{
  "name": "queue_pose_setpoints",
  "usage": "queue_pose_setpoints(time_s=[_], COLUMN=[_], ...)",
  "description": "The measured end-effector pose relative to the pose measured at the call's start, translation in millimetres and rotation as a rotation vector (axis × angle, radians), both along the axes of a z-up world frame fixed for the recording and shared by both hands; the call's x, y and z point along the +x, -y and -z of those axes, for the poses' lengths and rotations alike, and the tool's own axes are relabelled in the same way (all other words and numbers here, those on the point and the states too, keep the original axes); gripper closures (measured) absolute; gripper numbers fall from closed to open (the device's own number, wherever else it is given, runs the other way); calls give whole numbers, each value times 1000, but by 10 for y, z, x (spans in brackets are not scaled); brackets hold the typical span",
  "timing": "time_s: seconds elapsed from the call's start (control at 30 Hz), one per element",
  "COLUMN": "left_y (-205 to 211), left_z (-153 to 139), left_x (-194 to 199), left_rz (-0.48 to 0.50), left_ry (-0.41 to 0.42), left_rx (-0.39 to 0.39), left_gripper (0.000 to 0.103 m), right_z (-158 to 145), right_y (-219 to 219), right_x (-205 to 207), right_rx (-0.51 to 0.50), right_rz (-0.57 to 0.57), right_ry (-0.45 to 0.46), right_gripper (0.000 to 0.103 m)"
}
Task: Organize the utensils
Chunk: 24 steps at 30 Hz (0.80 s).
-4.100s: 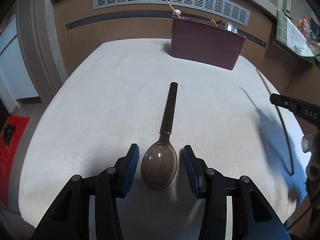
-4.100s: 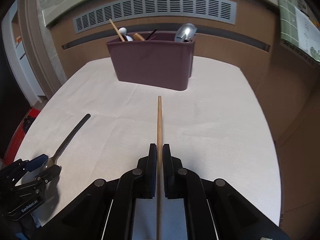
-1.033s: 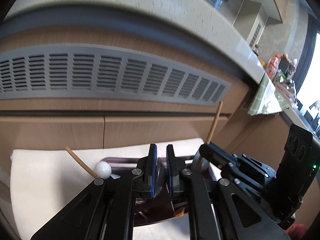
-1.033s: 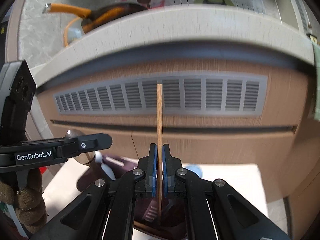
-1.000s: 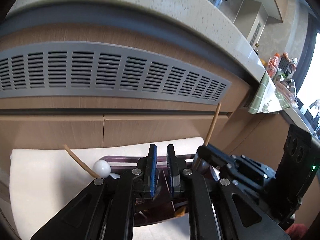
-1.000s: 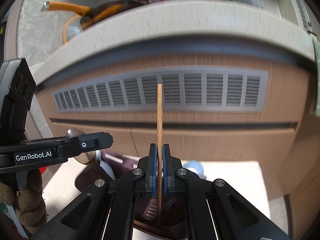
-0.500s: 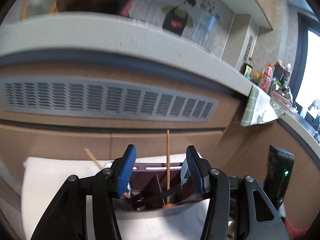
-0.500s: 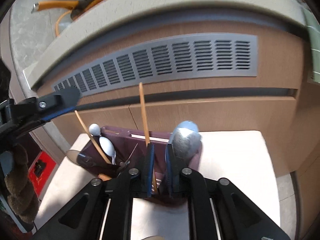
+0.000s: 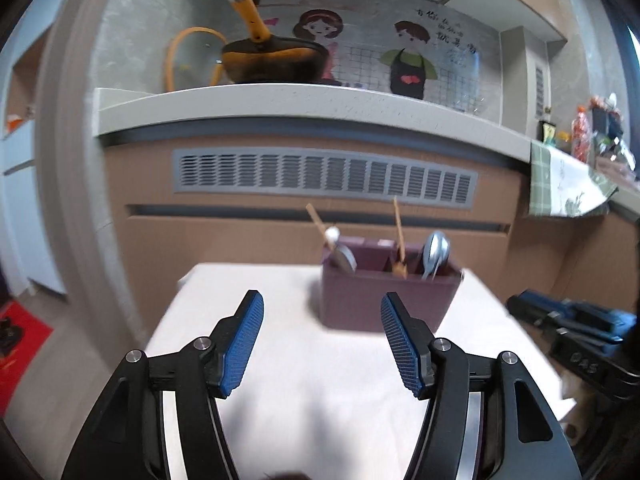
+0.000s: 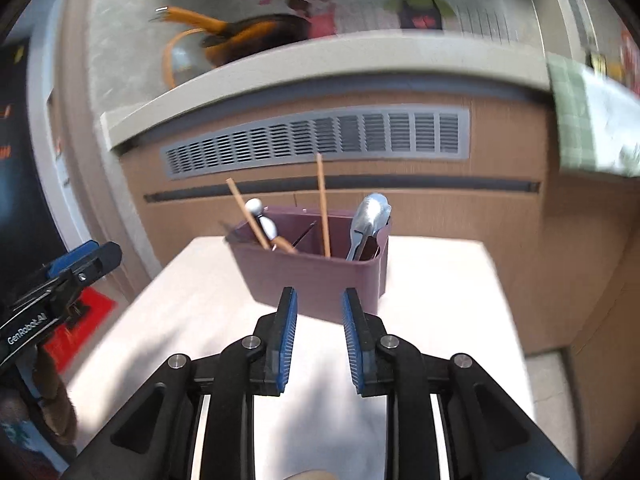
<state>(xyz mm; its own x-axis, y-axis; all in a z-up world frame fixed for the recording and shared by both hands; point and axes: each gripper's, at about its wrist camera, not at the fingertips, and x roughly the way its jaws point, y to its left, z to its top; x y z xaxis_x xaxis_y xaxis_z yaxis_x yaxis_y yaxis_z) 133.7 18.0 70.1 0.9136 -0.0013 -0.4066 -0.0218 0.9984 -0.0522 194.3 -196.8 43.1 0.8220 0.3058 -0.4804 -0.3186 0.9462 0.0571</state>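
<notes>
The utensil holder [image 10: 316, 276] sits on the table [image 10: 440, 300] near its far edge, in front of the vented cabinet [image 10: 320, 140]. Inside it, two chopsticks [image 10: 323, 208] stand left and middle, and metal spoons [image 10: 368, 220] are on the right.

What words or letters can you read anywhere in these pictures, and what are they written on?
"GenRobot.AI": white letters on the side of the left hand-held gripper, seen in the right wrist view.
"DAS", roughly: dim, blurred letters on the right hand-held gripper, seen in the left wrist view; not certain.
Dark characters on the wall poster beside the cartoon figure in an apron: too small and blurred to read.
</notes>
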Motion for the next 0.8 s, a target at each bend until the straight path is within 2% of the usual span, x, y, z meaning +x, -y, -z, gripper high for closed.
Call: queue_pose_setpoints(time_s=[0.1, 0.23, 0.37, 0.8], left_y=[93, 128, 193, 296], left_z=[54, 83, 96, 67], left_x=[-277, -567, -733, -909], left_rz=[-20, -9, 3, 48], left_ry=[-18, -34, -50, -77], left_rx=[34, 12, 23, 6], left_gripper=[41, 41, 41, 41], right_z=[-30, -1, 17, 33], right_y=[-29, 31, 84, 99], right_x=[-370, -715, -947, -1173], right_rx=[0, 29, 5, -20], right_rz=[4, 4, 30, 36], right_ry=[41, 30, 47, 51], right_gripper=[78, 77, 77, 77])
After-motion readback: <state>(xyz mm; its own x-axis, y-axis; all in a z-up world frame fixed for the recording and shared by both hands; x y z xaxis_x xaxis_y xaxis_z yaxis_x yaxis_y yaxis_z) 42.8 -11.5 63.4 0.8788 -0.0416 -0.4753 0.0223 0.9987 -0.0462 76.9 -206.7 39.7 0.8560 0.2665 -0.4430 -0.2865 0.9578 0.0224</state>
